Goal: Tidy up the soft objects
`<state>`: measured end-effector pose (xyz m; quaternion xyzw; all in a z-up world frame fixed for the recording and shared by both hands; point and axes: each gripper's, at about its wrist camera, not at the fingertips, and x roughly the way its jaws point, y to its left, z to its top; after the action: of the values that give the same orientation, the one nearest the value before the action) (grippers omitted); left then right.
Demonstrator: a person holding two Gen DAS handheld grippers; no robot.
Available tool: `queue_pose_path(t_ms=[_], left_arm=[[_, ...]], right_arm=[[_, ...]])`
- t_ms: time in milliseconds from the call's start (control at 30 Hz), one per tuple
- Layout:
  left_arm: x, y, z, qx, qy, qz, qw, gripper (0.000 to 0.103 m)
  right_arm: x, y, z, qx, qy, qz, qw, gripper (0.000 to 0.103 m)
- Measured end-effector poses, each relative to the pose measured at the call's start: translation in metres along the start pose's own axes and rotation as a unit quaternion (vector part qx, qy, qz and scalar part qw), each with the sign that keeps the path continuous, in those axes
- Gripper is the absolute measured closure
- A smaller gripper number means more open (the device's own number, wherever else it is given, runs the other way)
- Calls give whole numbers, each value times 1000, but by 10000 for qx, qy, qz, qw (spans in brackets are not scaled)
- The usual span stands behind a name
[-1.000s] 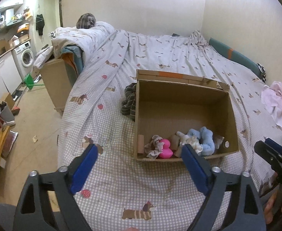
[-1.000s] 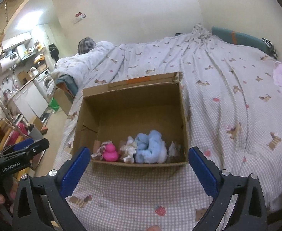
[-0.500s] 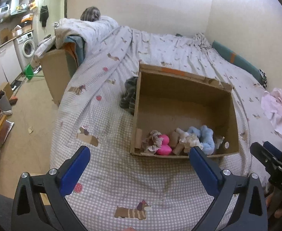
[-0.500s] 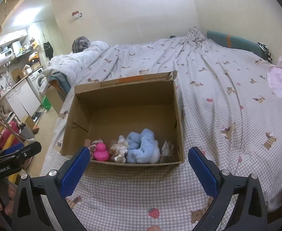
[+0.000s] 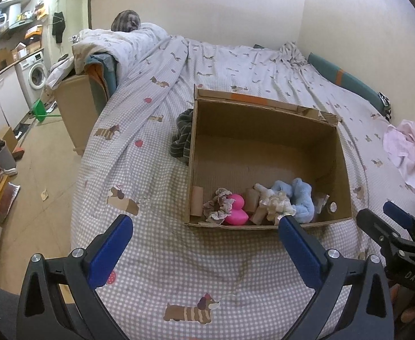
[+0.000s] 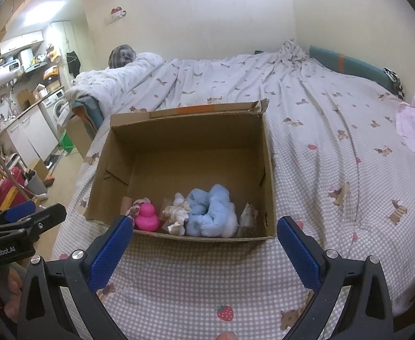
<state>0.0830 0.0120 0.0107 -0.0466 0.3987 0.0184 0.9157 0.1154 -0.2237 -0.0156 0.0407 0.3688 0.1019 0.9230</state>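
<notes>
Cardboard box [image 6: 184,138] on bed [image 6: 320,147], pink duck [image 6: 146,217], blue plush [image 6: 210,212] inside

Black plastic left gripper [image 5: 204,248], blue ribbed pads, silver screws; the matching black right gripper [image 6: 203,245] shows white lettering from the other view.

A small home: a bed [image 5: 235,65] beside a kitchen corner with a washing machine [image 5: 36,73].

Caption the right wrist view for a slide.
Open right gripper faces a cardboard box on the bed, pink duck inside.
</notes>
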Motion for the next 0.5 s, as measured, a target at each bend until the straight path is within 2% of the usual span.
queue_pose_path(t_ms=[500], left_arm=[[-1,0,0,-20,-11,-39,10000,0]], right_arm=[[2,0,1,-8,37,-12,10000,0]])
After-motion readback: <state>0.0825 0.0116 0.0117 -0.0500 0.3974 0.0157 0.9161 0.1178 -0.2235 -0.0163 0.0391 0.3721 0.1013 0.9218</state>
